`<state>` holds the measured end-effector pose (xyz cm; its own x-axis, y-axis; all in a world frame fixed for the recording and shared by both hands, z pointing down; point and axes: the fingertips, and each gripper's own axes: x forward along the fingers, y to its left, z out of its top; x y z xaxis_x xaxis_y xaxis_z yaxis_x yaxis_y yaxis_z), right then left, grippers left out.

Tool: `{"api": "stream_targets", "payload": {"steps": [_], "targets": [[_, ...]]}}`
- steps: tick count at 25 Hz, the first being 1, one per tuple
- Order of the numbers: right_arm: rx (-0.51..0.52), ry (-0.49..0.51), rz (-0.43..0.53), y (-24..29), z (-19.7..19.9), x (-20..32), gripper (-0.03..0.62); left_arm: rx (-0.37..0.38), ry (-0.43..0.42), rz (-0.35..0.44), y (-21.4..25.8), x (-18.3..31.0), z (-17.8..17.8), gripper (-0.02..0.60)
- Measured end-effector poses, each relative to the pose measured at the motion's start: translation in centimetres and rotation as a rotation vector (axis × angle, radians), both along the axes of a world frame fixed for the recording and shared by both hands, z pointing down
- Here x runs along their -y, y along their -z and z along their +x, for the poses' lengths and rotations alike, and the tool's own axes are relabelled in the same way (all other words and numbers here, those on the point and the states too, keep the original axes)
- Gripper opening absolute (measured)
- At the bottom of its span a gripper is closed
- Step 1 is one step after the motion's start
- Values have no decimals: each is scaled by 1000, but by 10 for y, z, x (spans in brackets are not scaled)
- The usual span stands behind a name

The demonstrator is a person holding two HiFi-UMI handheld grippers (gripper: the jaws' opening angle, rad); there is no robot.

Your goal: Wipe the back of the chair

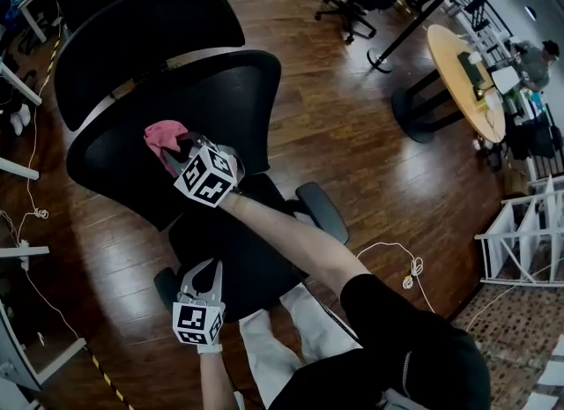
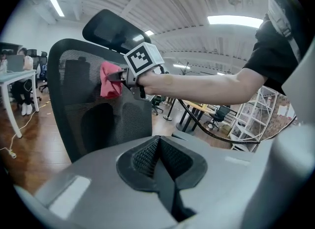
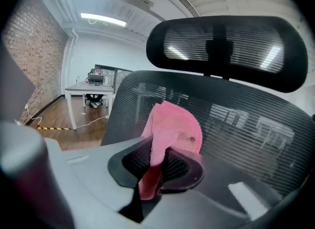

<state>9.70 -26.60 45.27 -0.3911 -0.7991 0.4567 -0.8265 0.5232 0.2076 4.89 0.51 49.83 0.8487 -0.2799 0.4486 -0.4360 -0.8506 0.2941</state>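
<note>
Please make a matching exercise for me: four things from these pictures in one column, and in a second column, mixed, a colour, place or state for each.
1 cloth
2 left hand-held gripper
3 right hand-held gripper
4 headrest

A shut, empty
B black, above the chair back
C pink
D shut on the cloth

Pairs: 1-C, 2-A, 3-D, 4-B

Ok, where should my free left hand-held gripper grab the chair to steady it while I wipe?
Probably the backrest at its thin side rim, coming from the left: jaws can straddle that upright edge, clear of the pink cloth in the right hand-held gripper.
</note>
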Motion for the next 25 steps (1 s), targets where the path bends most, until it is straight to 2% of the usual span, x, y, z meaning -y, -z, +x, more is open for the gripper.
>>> {"api": "stream_targets", "payload": {"steps": [6,12,18,25], "targets": [[5,-57,21,3,73,-10,41,-37,4,-8,-4,-8,35,-9],[8,-129,45,1,147,-23,41,-42,9,25,-6,-12,64,-9],[2,-229,69,-2,208,-37,41,-37,18,30,-12,-22,70,-9],[-34,-398,43,-7,266,-56,41,-28,30,33,-14,-29,59,-9]]}}
